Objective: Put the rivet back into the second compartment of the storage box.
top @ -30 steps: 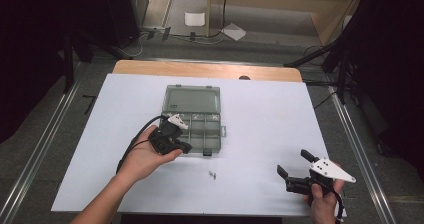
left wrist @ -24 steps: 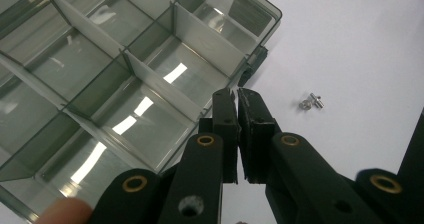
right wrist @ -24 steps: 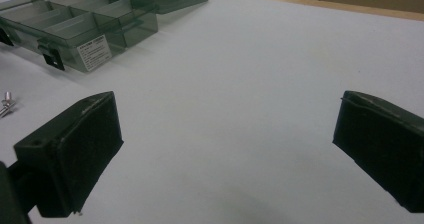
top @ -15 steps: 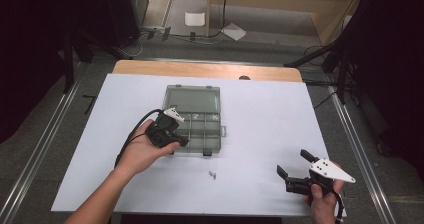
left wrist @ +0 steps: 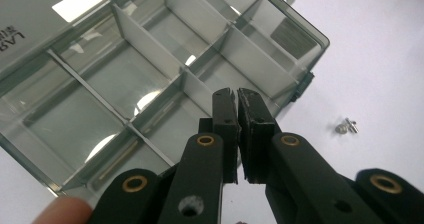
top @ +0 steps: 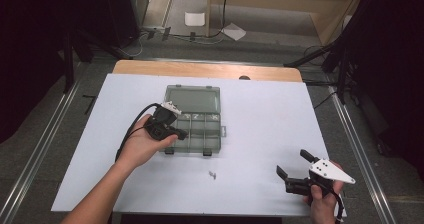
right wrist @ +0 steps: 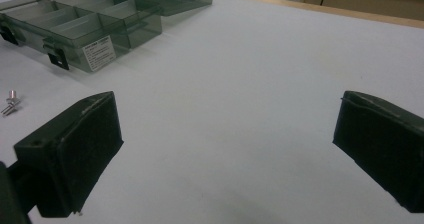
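Note:
A clear grey organizer box (top: 210, 134) lies mid-table with its lid (top: 192, 98) flat behind it; its compartments (left wrist: 150, 69) look empty. My left gripper (top: 179, 133) hovers over the box's front left part, jaws shut (left wrist: 236, 96) with nothing seen between them. Two small metal screws (top: 212, 174) lie on the white table in front of the box, also seen beside the box corner as screws (left wrist: 346, 127) and at the left edge as screws (right wrist: 10, 103). My right gripper (top: 293, 163) rests near the front right table edge, jaws wide open (right wrist: 225, 149) over bare table.
The white tabletop (top: 270, 119) ends in a wooden strip (top: 200, 70) at the far side. The box (right wrist: 90, 24) carries a small white label on its front wall. Cables trail from both grippers. Metal rails run along both table sides.
My left hand has shifted a little toward the far left over the box, jaws still shut. The right gripper has stayed where it was.

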{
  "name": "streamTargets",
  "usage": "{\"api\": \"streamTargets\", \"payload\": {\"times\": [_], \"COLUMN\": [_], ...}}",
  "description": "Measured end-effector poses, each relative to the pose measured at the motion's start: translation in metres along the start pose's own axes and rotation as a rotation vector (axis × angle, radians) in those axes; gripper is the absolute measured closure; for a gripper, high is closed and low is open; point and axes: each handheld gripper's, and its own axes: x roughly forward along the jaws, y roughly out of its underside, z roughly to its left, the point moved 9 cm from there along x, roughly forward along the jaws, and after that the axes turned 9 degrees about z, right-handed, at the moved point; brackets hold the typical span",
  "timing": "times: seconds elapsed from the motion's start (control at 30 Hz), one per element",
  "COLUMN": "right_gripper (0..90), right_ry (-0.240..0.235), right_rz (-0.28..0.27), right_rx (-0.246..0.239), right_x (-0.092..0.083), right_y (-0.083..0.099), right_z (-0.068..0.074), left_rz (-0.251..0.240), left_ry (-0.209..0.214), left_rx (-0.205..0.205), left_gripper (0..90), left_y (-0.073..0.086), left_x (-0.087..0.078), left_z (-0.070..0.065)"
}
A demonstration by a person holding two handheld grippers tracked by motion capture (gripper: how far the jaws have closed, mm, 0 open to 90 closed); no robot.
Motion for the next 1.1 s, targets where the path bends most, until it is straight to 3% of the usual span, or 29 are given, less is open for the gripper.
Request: {"api": "streamTargets", "payload": {"times": [1.1], "right_gripper": [0.0], "right_ry": [-0.001], "right_rz": [0.001], "right_rx": [-0.002], "right_x": [0.001], "right_y": [0.0], "right_z": [0.0], "left_rz": [-0.003], "left_ry": [-0.049], "left_rx": [-0.051], "left_gripper": [86.9], "left_y": [-0.021], "left_x": [0.007], "left_z": [0.031]}}
